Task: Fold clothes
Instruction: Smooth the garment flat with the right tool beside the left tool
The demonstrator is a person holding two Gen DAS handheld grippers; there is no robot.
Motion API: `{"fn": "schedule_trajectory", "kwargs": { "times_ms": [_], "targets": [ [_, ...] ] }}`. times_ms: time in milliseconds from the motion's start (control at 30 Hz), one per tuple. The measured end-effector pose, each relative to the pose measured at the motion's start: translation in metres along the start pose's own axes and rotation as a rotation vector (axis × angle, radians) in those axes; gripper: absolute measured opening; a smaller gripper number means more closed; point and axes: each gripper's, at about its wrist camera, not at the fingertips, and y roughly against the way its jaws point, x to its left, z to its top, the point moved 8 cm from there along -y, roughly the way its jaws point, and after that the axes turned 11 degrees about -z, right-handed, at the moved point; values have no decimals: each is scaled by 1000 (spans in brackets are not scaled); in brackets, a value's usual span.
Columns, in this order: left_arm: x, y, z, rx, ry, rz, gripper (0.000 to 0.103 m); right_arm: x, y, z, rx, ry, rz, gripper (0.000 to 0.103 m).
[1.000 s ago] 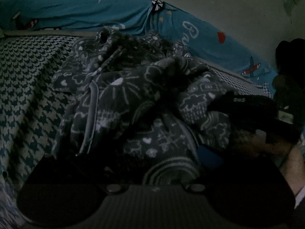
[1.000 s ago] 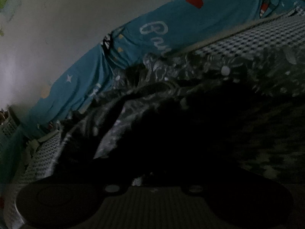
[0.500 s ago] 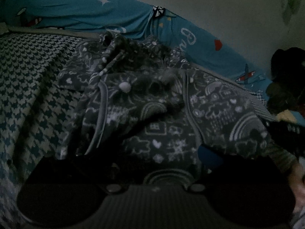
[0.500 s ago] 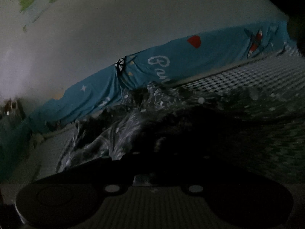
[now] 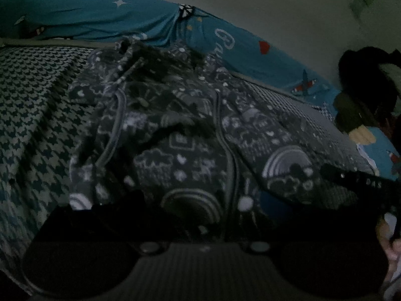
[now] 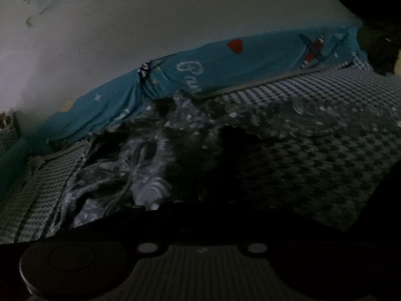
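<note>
My left gripper tilts down over the dark printed garment; its jaws are lost in shadow, so I cannot tell their gap. My right gripper (lower right of the left view) is nearly closed, pinching the garment's edge. The soft, rainbow-and-cloud printed cloth lies rumpled mid-frame on the houndstooth bedcover

Both cameras ride low behind their claws and tilt down over the bed, close to the garment. The left view faces the wall, with the right claw entering at 3 o'clock. The right view looks across from the other side. Both share the garment, the blue sheet at 12 o'clock, and the wall.
</note>
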Motion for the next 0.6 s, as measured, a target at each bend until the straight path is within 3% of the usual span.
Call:
{"fn": "schedule_trajectory", "kwargs": {
  "times_ms": [200,233,267,333,433,533,600],
  "targets": [
    [-13,-3,-14,44,-41,-15,103,3,6,-8,22,36,78,22],
    [-16,-3,-16,51,-48,-16,103,5,6,-10,26,51,96,26],
    [-18,-4,-18,58,-55,-18,103,8,6,-12,31,67,115,36],
    [-22,-5,-23,71,-69,-23,103,13,5,-17,62,62,154,44],
    [-27,-7,-27,87,-85,-31,103,19,5,-21,67,90,175,44],
    [-29,-11,-30,109,-98,-23,103,25,0,-26,77,132,181,52],
    [-27,-15,-33,126,-99,-13,103,27,-7,-30,90,149,166,52]
  ]
}}
